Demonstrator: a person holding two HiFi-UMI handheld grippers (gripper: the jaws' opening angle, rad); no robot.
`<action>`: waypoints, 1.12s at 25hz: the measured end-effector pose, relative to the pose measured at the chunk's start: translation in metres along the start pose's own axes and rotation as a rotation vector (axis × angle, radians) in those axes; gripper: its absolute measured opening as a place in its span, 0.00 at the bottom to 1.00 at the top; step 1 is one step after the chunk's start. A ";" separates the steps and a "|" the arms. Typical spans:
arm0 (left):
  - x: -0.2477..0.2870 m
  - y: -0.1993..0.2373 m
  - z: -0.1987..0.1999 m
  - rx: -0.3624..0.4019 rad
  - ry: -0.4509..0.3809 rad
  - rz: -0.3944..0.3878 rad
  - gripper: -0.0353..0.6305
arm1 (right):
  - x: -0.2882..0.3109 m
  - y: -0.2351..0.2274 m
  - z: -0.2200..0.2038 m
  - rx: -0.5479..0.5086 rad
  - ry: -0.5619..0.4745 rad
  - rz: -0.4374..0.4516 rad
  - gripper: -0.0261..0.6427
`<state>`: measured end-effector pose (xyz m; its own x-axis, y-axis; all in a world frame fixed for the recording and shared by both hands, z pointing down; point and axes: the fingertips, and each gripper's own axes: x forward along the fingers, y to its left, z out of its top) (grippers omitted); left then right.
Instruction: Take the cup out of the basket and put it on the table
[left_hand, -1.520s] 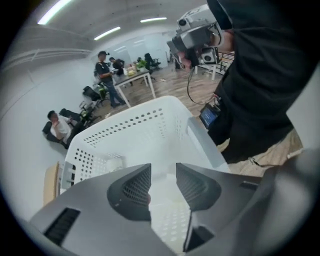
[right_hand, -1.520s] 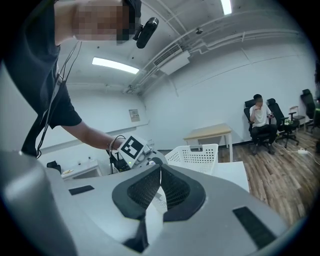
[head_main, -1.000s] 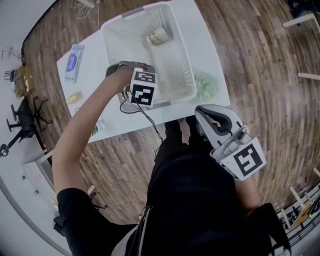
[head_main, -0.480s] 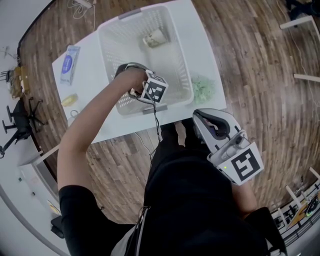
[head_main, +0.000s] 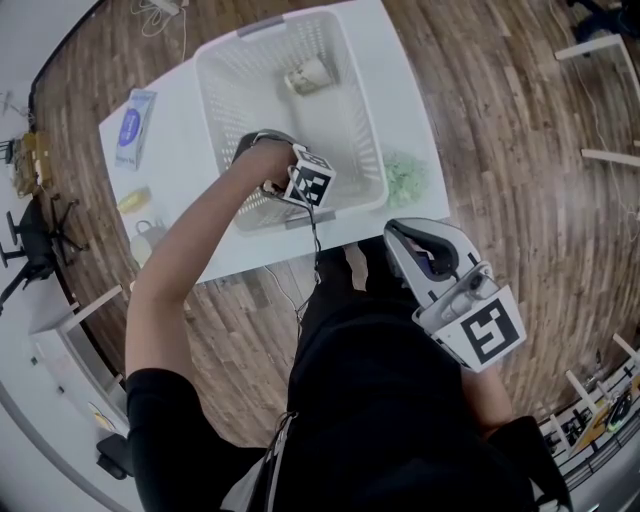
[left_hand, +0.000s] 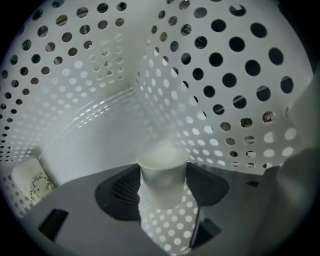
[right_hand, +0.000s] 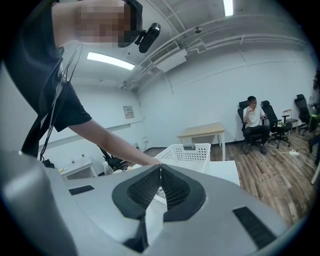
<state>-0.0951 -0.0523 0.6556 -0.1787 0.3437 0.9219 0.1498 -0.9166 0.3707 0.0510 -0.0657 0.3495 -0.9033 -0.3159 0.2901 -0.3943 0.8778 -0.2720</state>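
A plain white paper cup (left_hand: 162, 172) stands upright on the floor of the white perforated basket (head_main: 355, 110), close to a corner. My left gripper (left_hand: 162, 200) reaches steeply down into the basket. Its jaws have just been opening and stand open on either side of the cup; I cannot make out the pads pressing on it. In the head view the hand and marker cube (head_main: 312, 183) hide this cup. A second, patterned cup (head_main: 308, 75) lies at the basket's far end. My right gripper (head_main: 425, 240) hangs shut and empty in front of the table.
The white table (head_main: 410, 90) carries a green bundle (head_main: 410, 172) right of the basket, and on the left a blue pack (head_main: 131, 125), a yellow item (head_main: 136, 198) and a small white mug (head_main: 148, 240). A person (right_hand: 255, 120) sits far back in the room.
My left gripper has sunk from above the basket's near rim down inside it, tilting more steeply. The right gripper has stayed where it was.
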 end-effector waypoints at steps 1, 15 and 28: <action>-0.001 0.000 0.000 0.007 0.003 0.003 0.49 | 0.000 0.000 0.000 0.000 0.001 -0.001 0.08; -0.039 0.010 0.009 -0.028 -0.118 0.152 0.44 | -0.004 0.005 -0.001 -0.025 -0.002 -0.008 0.08; -0.149 0.030 0.025 -0.281 -0.638 0.445 0.44 | -0.013 0.003 0.011 -0.068 -0.033 -0.062 0.08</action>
<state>-0.0400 -0.1255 0.5319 0.4388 -0.0911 0.8939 -0.1874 -0.9822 -0.0081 0.0596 -0.0630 0.3354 -0.8833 -0.3810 0.2732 -0.4381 0.8784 -0.1912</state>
